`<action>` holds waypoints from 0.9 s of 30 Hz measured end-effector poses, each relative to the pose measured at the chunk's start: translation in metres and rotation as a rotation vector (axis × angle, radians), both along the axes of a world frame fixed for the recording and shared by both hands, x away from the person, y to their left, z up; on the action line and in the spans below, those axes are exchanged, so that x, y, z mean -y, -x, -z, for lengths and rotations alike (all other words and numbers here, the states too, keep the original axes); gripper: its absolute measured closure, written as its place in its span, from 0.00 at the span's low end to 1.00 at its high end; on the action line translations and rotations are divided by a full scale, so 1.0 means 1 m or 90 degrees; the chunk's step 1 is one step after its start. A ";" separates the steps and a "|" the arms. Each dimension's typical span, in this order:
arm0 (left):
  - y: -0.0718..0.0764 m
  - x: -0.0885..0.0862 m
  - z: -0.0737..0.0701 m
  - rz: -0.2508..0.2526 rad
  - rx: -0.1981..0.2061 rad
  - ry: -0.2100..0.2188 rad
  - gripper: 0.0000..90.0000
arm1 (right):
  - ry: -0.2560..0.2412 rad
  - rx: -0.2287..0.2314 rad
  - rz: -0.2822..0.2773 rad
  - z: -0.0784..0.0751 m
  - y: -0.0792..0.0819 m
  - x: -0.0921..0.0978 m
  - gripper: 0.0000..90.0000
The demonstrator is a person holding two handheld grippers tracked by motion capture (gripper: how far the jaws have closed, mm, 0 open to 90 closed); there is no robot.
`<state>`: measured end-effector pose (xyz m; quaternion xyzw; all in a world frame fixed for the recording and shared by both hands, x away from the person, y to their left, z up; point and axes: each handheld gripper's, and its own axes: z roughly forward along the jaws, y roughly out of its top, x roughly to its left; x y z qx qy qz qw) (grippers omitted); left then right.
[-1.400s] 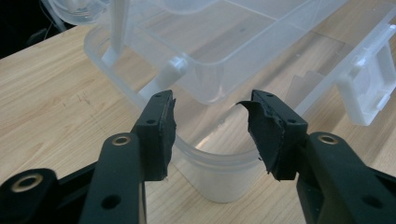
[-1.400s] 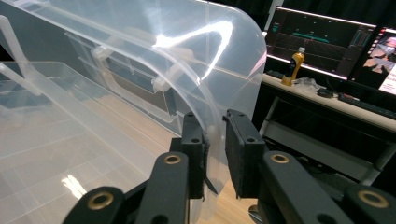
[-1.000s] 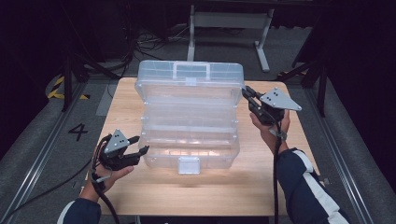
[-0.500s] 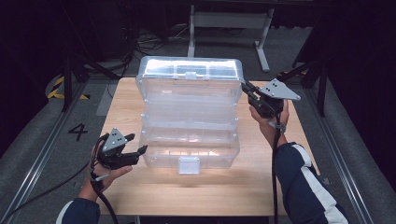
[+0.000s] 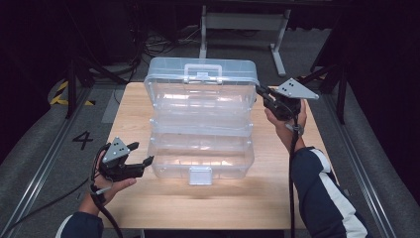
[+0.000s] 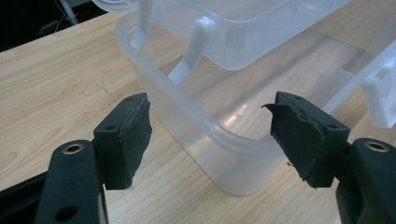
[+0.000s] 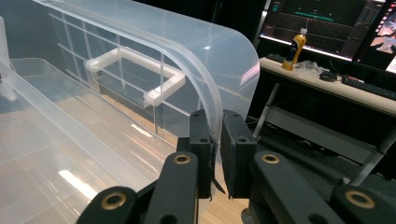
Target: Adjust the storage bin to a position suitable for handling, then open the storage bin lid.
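The clear storage box (image 5: 200, 124) stood open mid-table. The right gripper (image 7: 215, 140) pinched the raised lid (image 7: 219, 60) edge — the left gripper (image 6: 210, 135) gaped wide, straddling the base's near-left corner.

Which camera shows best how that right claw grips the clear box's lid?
The right gripper view: the right gripper has its jaws shut on the lid rim, close up. The high view shows the same gripper at the lid's corner, small. The left gripper view catches a sliver of lid.

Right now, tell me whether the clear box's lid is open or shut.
Open. The lid stands raised behind the tiers, its edge pinched by the right gripper; the box looks empty.
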<state>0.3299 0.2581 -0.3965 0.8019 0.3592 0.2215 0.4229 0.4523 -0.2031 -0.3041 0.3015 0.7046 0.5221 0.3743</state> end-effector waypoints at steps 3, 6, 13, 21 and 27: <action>0.003 0.000 -0.001 0.000 -0.003 -0.007 0.29 | 0.001 -0.005 0.000 -0.001 -0.001 0.000 0.93; 0.006 0.000 -0.002 0.002 -0.005 -0.025 0.26 | 0.000 -0.007 -0.001 -0.002 -0.003 0.000 0.93; 0.011 -0.001 0.004 -0.001 -0.012 -0.039 0.23 | 0.000 -0.010 -0.006 -0.002 -0.006 0.001 0.93; 0.025 -0.013 0.017 0.004 -0.037 -0.049 0.21 | -0.001 -0.017 -0.005 -0.004 -0.009 0.001 0.93; 0.030 -0.021 0.034 -0.007 -0.072 -0.078 0.21 | 0.000 -0.022 -0.005 -0.005 -0.013 0.000 0.93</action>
